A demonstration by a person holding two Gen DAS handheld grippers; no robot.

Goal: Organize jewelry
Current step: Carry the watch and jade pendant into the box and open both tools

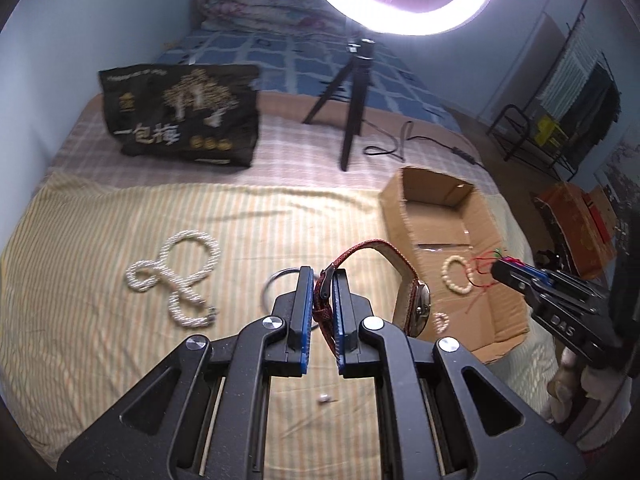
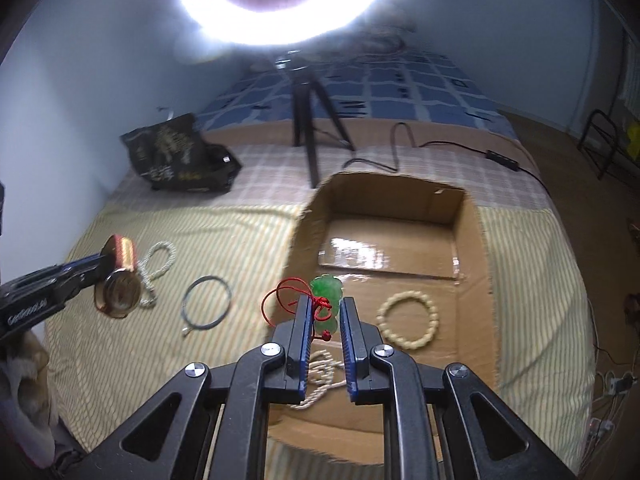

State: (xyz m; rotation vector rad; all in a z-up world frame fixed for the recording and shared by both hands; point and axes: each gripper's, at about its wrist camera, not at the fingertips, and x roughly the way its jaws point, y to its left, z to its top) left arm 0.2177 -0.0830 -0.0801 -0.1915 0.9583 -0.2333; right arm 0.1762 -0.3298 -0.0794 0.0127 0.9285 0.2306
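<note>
Left wrist view shows the left hand-held gripper (image 1: 323, 280) closed on the red strap of a watch (image 1: 416, 300); the strap loops up and over to the right, and the watch face hangs just right of the jaws, in front of the near left corner of a cardboard box (image 1: 400, 216). On the striped bed cover (image 1: 100, 320), well left of the jaws, lies a twisted pearl necklace (image 1: 180, 276). A thin metal bangle (image 1: 276, 284) lies just behind the left jaw, partly hidden by it. A small pale bead-like piece (image 1: 323, 398) sits on the cover under the gripper. Inside the box a cream bead bracelet (image 1: 456, 276) lies flat on the floor of the box.

The right wrist view shows the right hand-held gripper (image 2: 325, 306) clamped on a green pendant (image 2: 326, 290) with a red cord (image 2: 284, 292); the cord loops out to the left of the jaws. This gripper hangs over the near left edge of the box, with the bead bracelet just to its right on the box floor. A pale beaded strand (image 2: 320, 372) lies in the box beneath the jaws. At the left, the other gripper holds the watch above the bed cover, near the pearl necklace and bangle.

A ring light (image 1: 400, 0) on a tripod (image 1: 344, 100) and a dark printed bag (image 1: 180, 116) stand farther back on the bed.
</note>
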